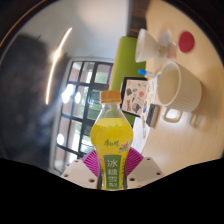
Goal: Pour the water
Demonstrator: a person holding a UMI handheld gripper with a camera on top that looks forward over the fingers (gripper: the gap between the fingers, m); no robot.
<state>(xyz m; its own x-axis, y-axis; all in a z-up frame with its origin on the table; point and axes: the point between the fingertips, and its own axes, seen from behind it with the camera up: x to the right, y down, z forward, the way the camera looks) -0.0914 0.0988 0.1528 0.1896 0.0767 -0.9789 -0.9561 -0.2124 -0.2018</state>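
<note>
The gripper (112, 172) was clamped on a clear plastic bottle of yellow drink with an orange cap (111, 135), which stood upright between the pink pads. The big white mug (181, 87) sat up and right beyond the bottle, well apart.

Tool-mounted view, close along table (170, 20)

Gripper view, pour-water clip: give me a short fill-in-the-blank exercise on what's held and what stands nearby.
1. The bottle held between the gripper fingers has an ____ cap.
2. The liquid in the bottle is ____ in colour.
3. Beyond the bottle, on the table, stands a white ____.
4. The bottle stands ____, not tipped.

Missing words: orange; yellow; mug; upright
</note>
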